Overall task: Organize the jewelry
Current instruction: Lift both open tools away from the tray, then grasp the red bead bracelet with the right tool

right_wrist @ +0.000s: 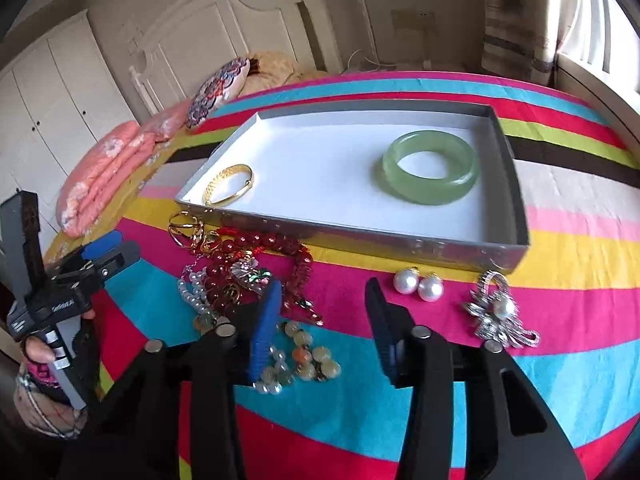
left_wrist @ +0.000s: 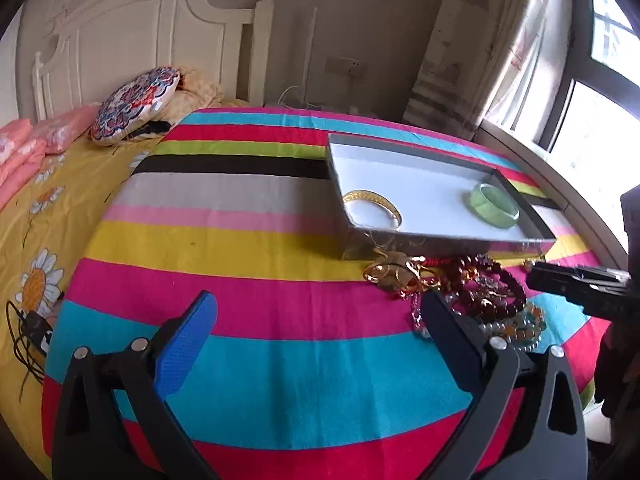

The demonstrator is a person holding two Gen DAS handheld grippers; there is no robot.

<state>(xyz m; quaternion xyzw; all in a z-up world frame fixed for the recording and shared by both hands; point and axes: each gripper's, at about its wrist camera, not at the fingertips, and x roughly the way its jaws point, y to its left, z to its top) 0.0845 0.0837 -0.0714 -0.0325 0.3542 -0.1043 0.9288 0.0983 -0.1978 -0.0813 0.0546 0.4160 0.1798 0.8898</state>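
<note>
A shallow grey box (right_wrist: 416, 246) (left_wrist: 452, 245) with a white floor lies on a striped cloth. It holds a gold bangle (right_wrist: 229, 189) (left_wrist: 374, 205) and a green jade bangle (right_wrist: 431, 171) (left_wrist: 495, 209). In front of it lies a tangled pile of jewelry (right_wrist: 248, 276) (left_wrist: 460, 288): gold rings, red beads, pearl and stone strands. Two pearl earrings (right_wrist: 418, 286) and a silver brooch (right_wrist: 498, 312) lie to the right. My right gripper (right_wrist: 322, 320) is open and empty, just above the cloth beside the pile. My left gripper (left_wrist: 320, 320) is open and empty, left of the pile.
The striped cloth (left_wrist: 248, 240) covers a bed with a yellow flowered sheet (left_wrist: 44, 216), a round patterned cushion (left_wrist: 134, 106) and pink folded bedding (right_wrist: 108, 176). A white headboard (left_wrist: 160, 44) stands behind. A window (left_wrist: 592, 92) and curtain are on the right.
</note>
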